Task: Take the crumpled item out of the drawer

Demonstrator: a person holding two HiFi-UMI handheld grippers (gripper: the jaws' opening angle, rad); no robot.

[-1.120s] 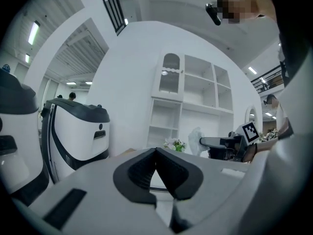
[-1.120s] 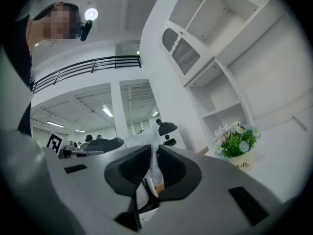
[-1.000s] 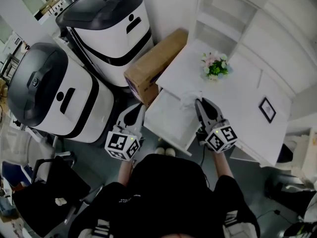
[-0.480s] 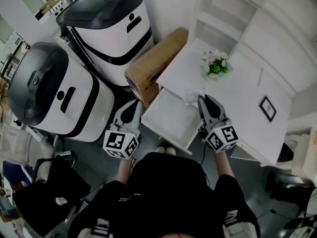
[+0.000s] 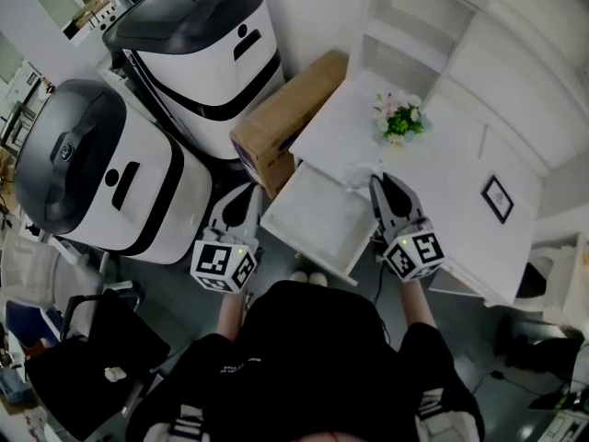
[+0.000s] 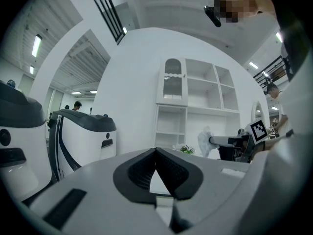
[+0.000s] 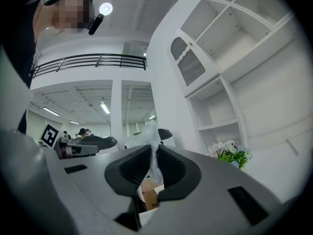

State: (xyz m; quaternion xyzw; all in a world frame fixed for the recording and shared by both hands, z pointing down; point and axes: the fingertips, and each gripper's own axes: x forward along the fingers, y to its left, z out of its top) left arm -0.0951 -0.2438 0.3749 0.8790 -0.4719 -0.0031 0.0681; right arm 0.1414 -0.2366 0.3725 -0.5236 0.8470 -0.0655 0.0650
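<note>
At the left of the head view stands a white machine (image 5: 87, 164) with a dark lid, and a second machine (image 5: 202, 49) stands above it in the frame. A brown cardboard box (image 5: 287, 118) lies between them and the white desk (image 5: 442, 168). Low and left of centre, the left gripper (image 5: 249, 197) points up the frame, just beside the left edge of the open white drawer (image 5: 313, 221). Its own view shows its jaws pressed together at the tips with nothing between them.

The drawer juts out from the desk at the centre of the frame. Just to its right, the right gripper (image 5: 375, 183) reaches over the drawer's far right corner, at the desk's edge. Its jaws are pinching the crumpled item (image 5: 359, 171) — a thin whitish wad that sticks up past the jaw tips in the right gripper view. Whether the wad touches the drawer cannot be told.

Farther right on the desk are a small bunch of flowers (image 5: 398, 118) and a dark picture frame (image 5: 497, 202). White shelves (image 5: 414, 17) fill the upper right.
</note>
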